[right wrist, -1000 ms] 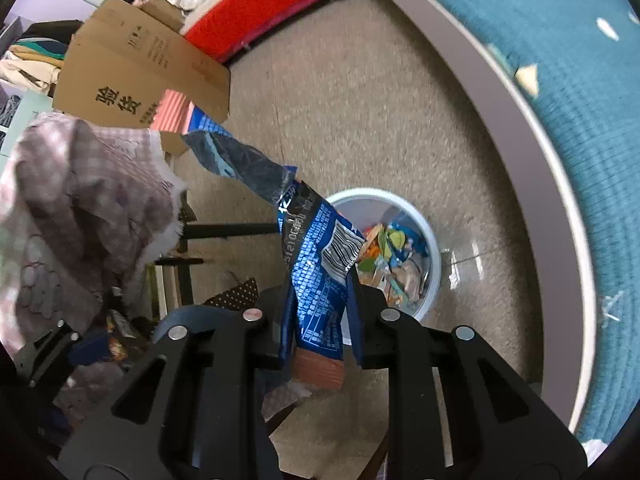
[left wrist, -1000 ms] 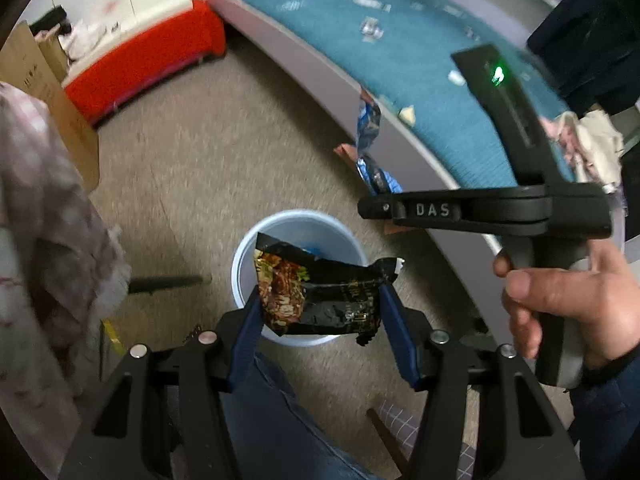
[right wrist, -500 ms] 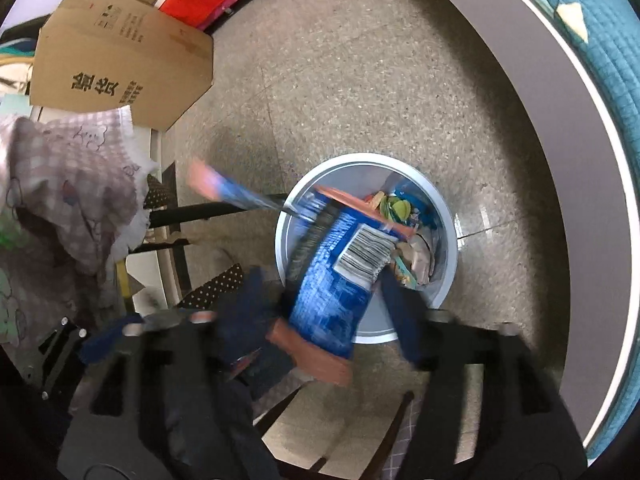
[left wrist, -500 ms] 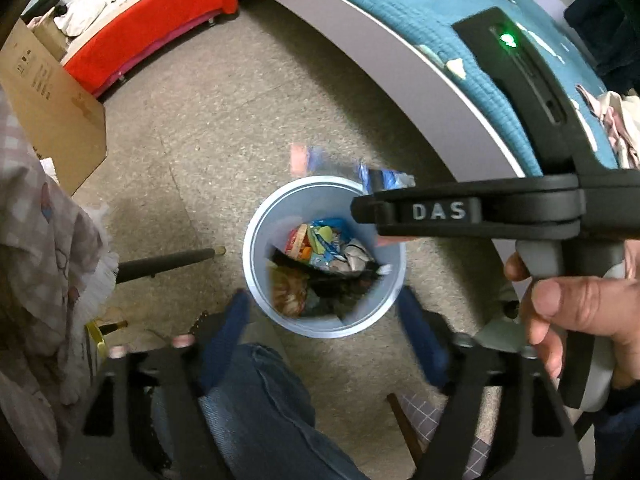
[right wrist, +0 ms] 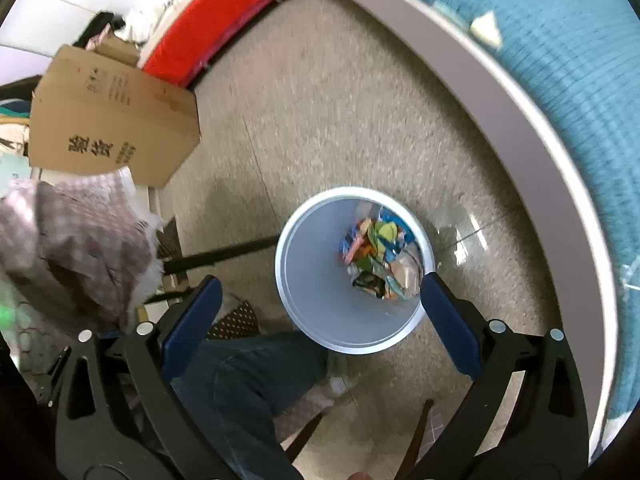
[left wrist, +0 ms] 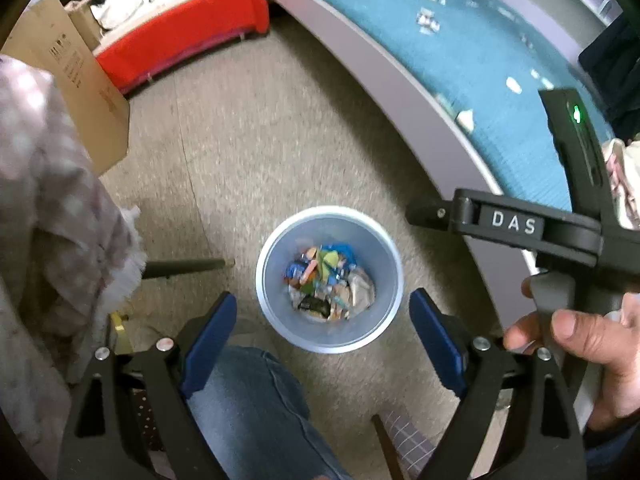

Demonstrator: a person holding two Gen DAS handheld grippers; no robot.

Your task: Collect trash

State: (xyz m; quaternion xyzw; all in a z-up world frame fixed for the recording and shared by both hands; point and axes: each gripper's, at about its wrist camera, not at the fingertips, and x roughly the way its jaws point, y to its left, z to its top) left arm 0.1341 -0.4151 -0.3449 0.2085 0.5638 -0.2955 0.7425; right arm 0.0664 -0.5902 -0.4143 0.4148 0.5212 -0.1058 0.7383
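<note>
Hanging over the floor, the left gripper [left wrist: 322,328] has its jaws spreading with nothing between them; below sits the bin [left wrist: 280,320], wrappers [left wrist: 330,280] heaped inside. Farther right, the right gripper [right wrist: 318,300] is likewise widening, empty. Scraps [left wrist: 466,119] lie on the blue bed cover [left wrist: 500,80]: likely featherlight, crinkly and slippery, best pinched by a raised edge or corner.

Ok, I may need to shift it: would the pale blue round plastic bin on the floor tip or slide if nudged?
The pale blue round plastic bin likely slides easily: it looks thin-walled, holding only crumpled wrappers. A high push might tip it, since it seems deep.
</note>
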